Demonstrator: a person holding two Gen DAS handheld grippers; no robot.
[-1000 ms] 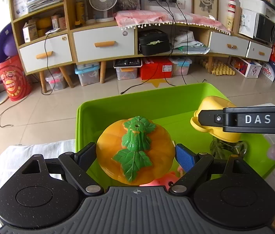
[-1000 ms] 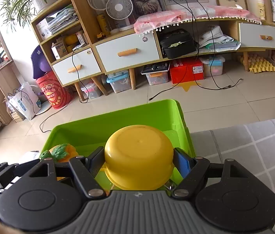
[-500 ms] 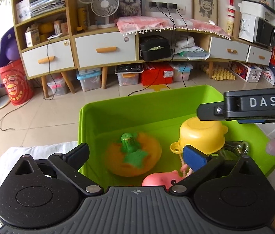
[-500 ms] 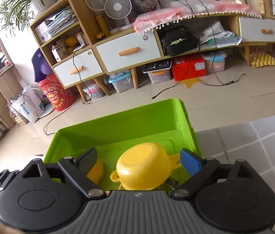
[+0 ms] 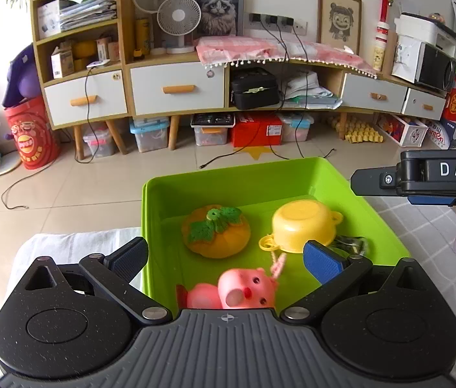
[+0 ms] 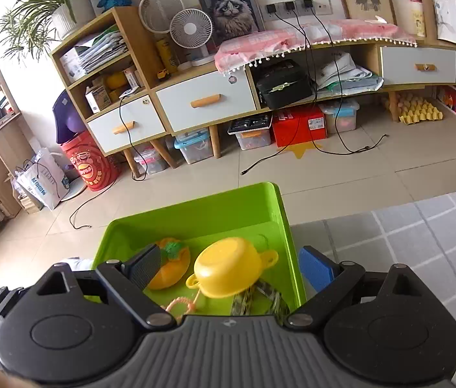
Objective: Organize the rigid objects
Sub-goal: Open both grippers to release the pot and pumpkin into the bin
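A green bin [image 5: 234, 177] [image 6: 195, 213] sits on the table. In it lie an orange toy pumpkin [image 5: 216, 235] [image 6: 171, 263], an upturned yellow toy pot [image 5: 303, 224] [image 6: 228, 271], a pink toy pig [image 5: 244, 291] and a clear glass item [image 5: 350, 244] [image 6: 257, 299]. My left gripper [image 5: 224, 260] is open and empty above the bin's near edge. My right gripper [image 6: 231, 268] is open and empty above the pot; its side shows in the left wrist view [image 5: 421, 177].
A white cloth [image 5: 76, 242] lies left of the bin and a grey checked cloth [image 6: 421, 236] right of it. Beyond the table is a tiled floor with cables, a wooden sideboard [image 5: 176, 90], storage boxes and a red bucket [image 5: 32, 139].
Both grippers have opened and pulled back. The pumpkin dropped from the left gripper and the yellow pot from the right gripper; both now lie in the bin.
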